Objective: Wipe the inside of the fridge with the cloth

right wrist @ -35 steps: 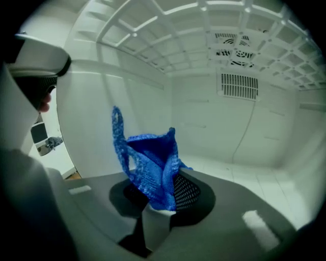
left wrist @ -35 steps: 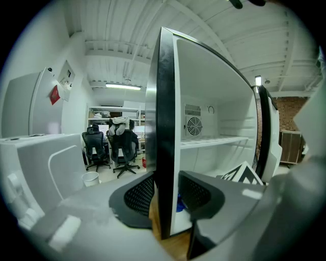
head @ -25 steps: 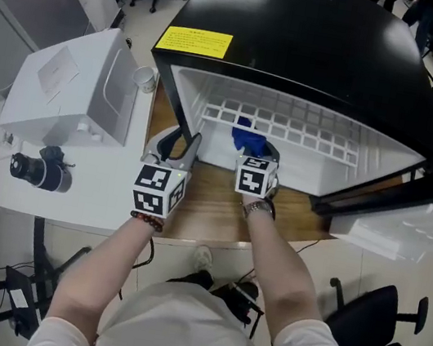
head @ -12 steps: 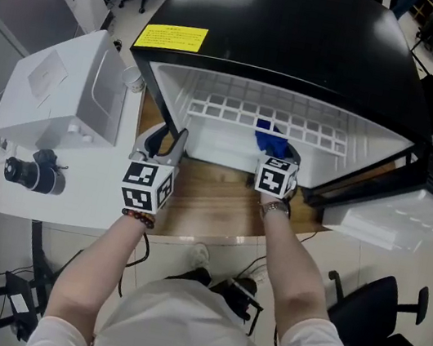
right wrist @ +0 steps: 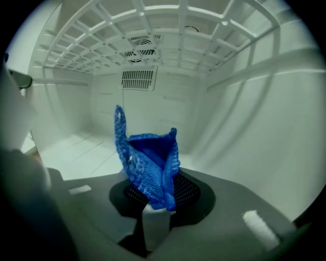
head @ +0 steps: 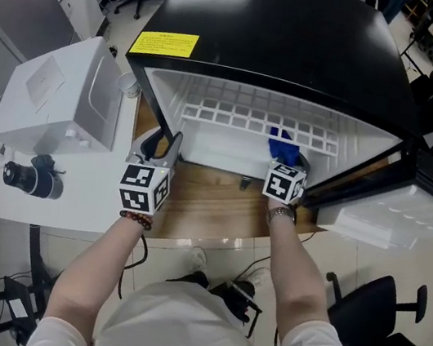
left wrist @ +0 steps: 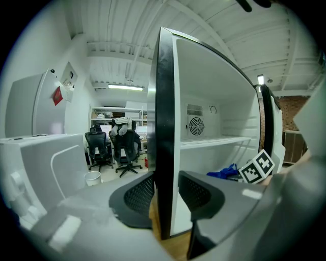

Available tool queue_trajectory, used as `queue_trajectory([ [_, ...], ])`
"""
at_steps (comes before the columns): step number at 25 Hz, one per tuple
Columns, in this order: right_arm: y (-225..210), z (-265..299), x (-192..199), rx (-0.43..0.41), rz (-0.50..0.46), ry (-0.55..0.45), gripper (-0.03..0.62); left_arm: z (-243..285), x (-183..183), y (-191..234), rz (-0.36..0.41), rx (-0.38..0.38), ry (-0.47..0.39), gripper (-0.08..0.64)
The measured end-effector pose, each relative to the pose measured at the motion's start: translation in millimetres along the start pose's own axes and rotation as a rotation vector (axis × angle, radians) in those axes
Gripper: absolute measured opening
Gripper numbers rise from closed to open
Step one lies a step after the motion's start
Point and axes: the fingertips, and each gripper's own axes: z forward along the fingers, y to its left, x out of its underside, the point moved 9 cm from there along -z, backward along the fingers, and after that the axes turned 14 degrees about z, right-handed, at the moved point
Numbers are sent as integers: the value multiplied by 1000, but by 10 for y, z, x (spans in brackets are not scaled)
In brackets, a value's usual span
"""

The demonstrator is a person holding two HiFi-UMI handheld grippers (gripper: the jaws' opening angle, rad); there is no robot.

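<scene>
**Right gripper** (right wrist: 153,198) clamped on a bunched blue cloth (right wrist: 148,160), low inside the fridge (head: 304,51) near its right wall, under the wire shelf (head: 251,120). **Left gripper** (left wrist: 165,189) closed on the left wall edge (left wrist: 164,102) (probably steadying the cabinet). Risk: the cloth stands up from the jaws, so bare plastic may scrape the floor, and the thin pinch may slip. Cloth-to-floor contact is hidden beneath the gripper body.
</scene>
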Motion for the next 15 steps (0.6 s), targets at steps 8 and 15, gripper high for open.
queue_trajectory([
  [8,-81,-64,15,42,20,-12,87,-2,11,10,1,4,2,138],
  [15,324,-385,-225,-124,40,-124,87,14,-1,1,-5,11,-9,140],
])
